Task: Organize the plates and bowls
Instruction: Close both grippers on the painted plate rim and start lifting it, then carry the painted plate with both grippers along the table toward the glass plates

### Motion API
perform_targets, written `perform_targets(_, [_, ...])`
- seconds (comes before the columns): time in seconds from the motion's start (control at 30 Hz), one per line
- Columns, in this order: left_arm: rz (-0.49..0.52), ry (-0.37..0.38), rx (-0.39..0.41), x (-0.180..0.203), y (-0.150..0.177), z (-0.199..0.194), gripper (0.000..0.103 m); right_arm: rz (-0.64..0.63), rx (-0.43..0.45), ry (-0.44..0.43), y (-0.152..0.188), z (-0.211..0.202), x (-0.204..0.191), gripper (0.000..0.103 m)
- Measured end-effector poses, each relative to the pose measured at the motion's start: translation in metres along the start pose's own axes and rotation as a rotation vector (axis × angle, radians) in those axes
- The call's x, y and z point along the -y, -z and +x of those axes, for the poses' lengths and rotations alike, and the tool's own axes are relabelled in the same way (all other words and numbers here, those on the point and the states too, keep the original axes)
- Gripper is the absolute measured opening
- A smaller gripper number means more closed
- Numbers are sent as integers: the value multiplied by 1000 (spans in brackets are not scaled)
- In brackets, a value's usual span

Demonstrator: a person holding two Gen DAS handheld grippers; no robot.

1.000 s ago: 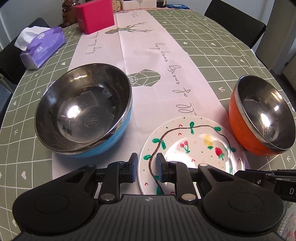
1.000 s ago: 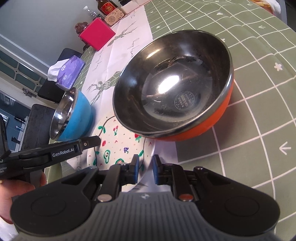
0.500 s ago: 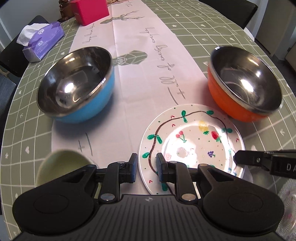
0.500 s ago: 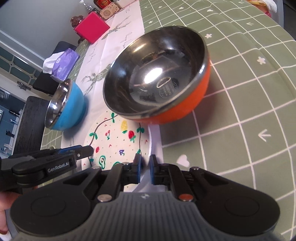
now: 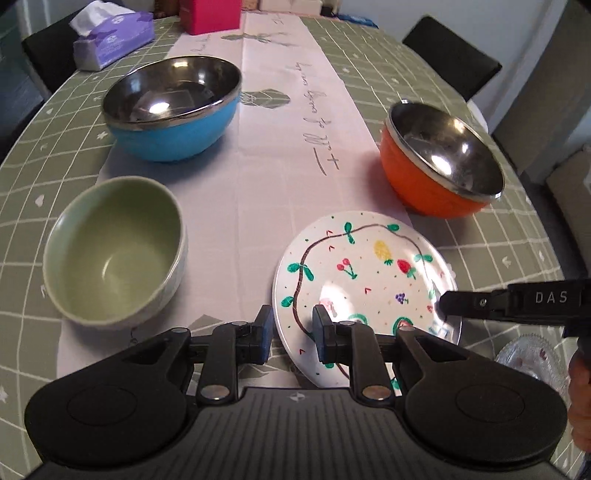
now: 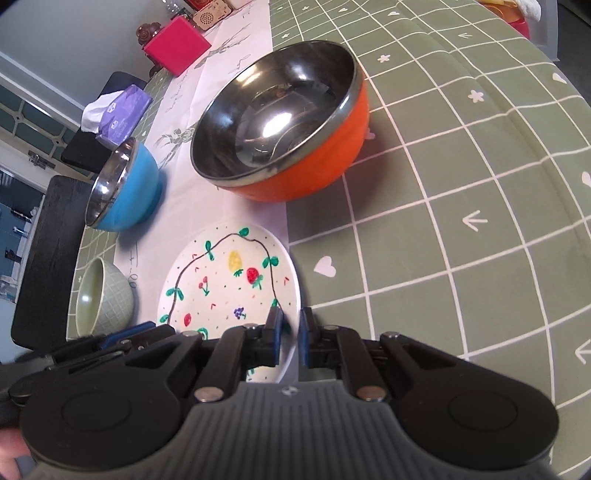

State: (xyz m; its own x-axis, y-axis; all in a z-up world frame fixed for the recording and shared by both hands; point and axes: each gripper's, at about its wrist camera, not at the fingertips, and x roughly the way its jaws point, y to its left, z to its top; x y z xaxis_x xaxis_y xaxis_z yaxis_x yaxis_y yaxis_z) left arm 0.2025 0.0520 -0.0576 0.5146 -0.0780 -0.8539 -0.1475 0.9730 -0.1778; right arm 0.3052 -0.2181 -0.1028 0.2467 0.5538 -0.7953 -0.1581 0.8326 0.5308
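Note:
A white plate (image 5: 369, 280) painted with fruit lies on the white runner; it also shows in the right wrist view (image 6: 229, 288). My left gripper (image 5: 293, 330) straddles the plate's near-left rim with a narrow gap. My right gripper (image 6: 291, 334) straddles its right rim, fingers nearly closed; whether either grips the rim is unclear. An orange steel-lined bowl (image 5: 439, 162) stands at the right, a blue steel-lined bowl (image 5: 173, 107) at the far left, and a pale green ceramic bowl (image 5: 114, 251) at the near left.
A purple tissue pack (image 5: 114, 37) and a pink box (image 5: 210, 14) stand at the far end of the green checked tablecloth (image 6: 461, 184). A glass dish (image 5: 532, 363) shows at the near right. Black chairs (image 5: 454, 55) surround the table.
Both grippers pulled back toward the near edge, bringing the green bowl into view. The right gripper's fingers now sit at the plate's right rim.

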Motion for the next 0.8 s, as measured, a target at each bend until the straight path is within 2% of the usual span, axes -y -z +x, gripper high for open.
perform_targets(0.1, [-107, 40, 84, -13, 12, -3, 37, 15, 6, -6, 4, -2, 2, 11])
perform_targets(0.23, [-188, 54, 157, -22, 12, -4, 42, 35, 13, -12, 9, -5, 4, 11])
perform_targets(0.3, [-187, 49, 159, -20, 9, -1, 42, 45, 17, -13, 11, -6, 4, 11])
perform_targets(0.53, [-223, 124, 120, -33, 4, 8, 41, 54, 36, -27, 11, -5, 6, 10])
perform_targets(0.67, [-235, 153, 107, -38, 3, 11, 31, 67, 36, -42, 9, -5, 9, 10])
perform_targets(0.8, [-241, 175, 89, -38, 0, 14, 26, 86, 30, -59, 8, -4, 14, 7])
